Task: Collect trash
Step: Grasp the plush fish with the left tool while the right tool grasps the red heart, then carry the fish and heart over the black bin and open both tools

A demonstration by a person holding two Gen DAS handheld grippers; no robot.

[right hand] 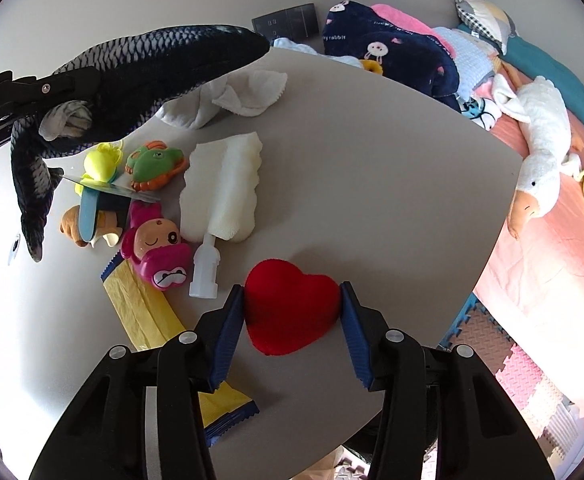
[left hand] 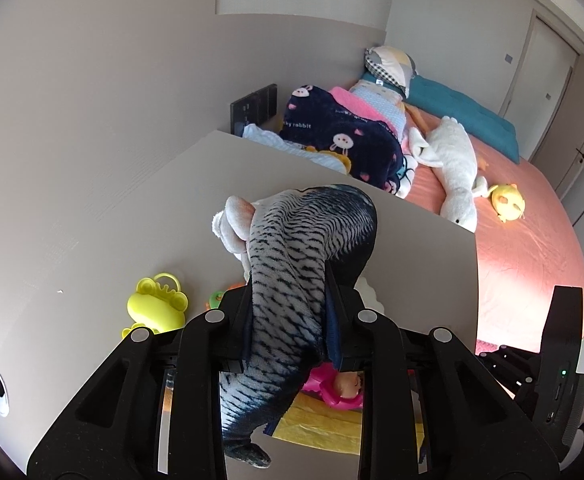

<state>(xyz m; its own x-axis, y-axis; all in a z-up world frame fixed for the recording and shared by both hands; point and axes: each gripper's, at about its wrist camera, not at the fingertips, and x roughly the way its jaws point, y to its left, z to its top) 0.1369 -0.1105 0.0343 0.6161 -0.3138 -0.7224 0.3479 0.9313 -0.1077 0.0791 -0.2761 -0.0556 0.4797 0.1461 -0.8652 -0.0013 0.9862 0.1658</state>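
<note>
The left gripper (left hand: 292, 320) is seen closed on a plush fish (left hand: 292, 264) with grey-and-black scales, which is held clear of the tabletop (left hand: 131, 208) and hangs down through the lower centre of the left wrist view; in the right wrist view the same fish (right hand: 139, 68) stretches across the upper left of the frame, clamped by the left gripper (right hand: 57, 84) at the left edge. The right gripper (right hand: 292, 312), at lower centre of its own view, is set around a red heart-shaped cushion (right hand: 292, 308), with both blue pads touching its sides while it rests on the tabletop (right hand: 372, 160). To the left of the heart a yellow wrapper (right hand: 147, 312) with blue ends is laid flat, partly under the gripper's left finger. Just above it a pink toy figure (right hand: 157, 248), a white sponge brush (right hand: 223, 188), a green and orange toy (right hand: 153, 164), a yellow toy (right hand: 99, 160) and a small brown plush (right hand: 75, 226) are clustered together. A crumpled white cloth (right hand: 231, 96) is seen beneath the fish's head. At the right of the frame a bed with a pink sheet (right hand: 532, 272) is shown, carrying a white goose plush (right hand: 540, 148) and a navy rabbit-print blanket (right hand: 392, 48).
</note>
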